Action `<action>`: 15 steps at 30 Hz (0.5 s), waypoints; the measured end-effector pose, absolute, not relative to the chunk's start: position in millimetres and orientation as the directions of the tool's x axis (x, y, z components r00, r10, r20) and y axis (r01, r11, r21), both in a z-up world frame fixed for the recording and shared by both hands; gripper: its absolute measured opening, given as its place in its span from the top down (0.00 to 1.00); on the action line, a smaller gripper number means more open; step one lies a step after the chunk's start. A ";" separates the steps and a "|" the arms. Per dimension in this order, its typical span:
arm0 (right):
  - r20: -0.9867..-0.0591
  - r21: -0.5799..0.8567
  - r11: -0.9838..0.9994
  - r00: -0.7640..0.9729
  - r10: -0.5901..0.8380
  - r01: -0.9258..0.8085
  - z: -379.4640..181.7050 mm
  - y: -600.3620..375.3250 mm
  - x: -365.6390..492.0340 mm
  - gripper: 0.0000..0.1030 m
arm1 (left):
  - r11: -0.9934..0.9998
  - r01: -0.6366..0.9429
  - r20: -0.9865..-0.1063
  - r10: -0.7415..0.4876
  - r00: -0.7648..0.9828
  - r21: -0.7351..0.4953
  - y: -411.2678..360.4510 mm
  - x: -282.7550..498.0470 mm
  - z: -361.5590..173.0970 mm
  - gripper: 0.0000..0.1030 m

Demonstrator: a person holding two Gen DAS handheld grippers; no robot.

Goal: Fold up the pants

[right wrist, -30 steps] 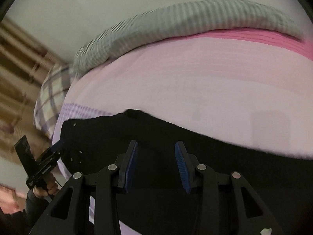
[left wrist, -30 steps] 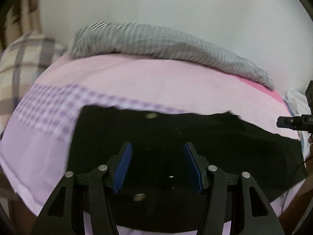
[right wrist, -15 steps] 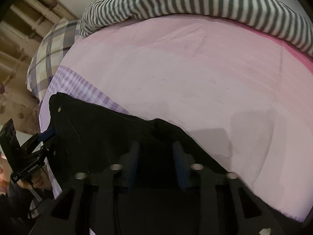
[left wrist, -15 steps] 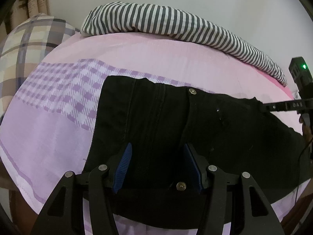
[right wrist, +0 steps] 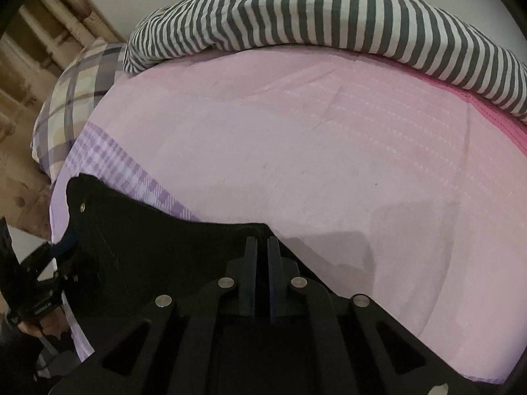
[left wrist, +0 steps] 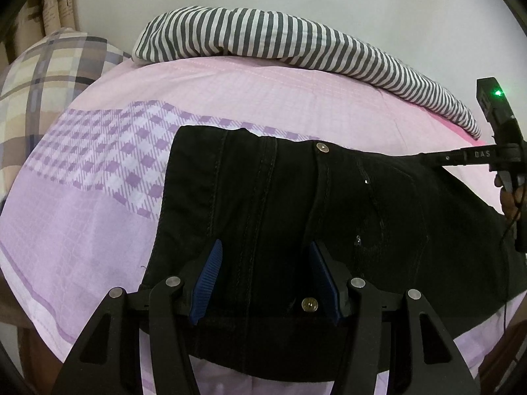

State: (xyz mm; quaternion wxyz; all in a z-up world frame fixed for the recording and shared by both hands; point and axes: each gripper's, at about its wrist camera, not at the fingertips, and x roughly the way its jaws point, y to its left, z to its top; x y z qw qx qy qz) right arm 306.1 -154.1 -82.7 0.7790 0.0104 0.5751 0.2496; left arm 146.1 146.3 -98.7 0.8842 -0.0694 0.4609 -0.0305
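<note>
Right gripper (right wrist: 262,247) jaws now together, pinching the pants (left wrist: 296,204) hem near the bed (right wrist: 296,164) edge; left gripper (left wrist: 265,278) apart over the waistband. Close yours left next, then fold.

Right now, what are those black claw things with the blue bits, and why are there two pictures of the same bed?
Those claws are grabbing tools, not a robot. A person holds one in each hand, and each tool has a small camera looking out along its two fingers. That gives two pictures.

One picture is from the left gripper. Its blue fingers stand apart over the black pants, pinching nothing.

The other is from the right gripper. Its fingers are squeezed together at the edge of the pants, and seem to pinch the cloth.

The pants lie on a pink and purple bedsheet. Behind them are a striped blanket and a checked pillow.
</note>
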 end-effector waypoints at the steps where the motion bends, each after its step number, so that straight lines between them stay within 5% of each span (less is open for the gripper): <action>1: -0.890 0.304 0.878 0.217 0.400 -0.371 -82.7 -153.9 306.3 0.93 | 0.989 -0.011 -0.812 -0.115 0.572 -0.148 145.9 146.5 -98.4 0.46; 4: -0.886 0.293 0.878 0.238 0.398 -0.377 -72.6 -154.7 301.1 0.82 | 0.990 -0.022 -0.818 -0.101 0.566 -0.138 145.2 146.1 -96.5 0.45; 7: -0.833 0.377 0.876 0.303 0.463 -0.301 -47.9 -183.2 292.4 0.81 | 0.987 -0.028 -0.810 -0.114 0.575 -0.159 144.8 143.8 -86.8 0.45; 15: -0.846 0.332 0.929 0.385 0.370 -0.164 -30.5 -256.1 236.5 0.81 | 0.979 0.108 -0.735 -0.200 0.648 -0.172 99.4 151.7 -50.3 0.43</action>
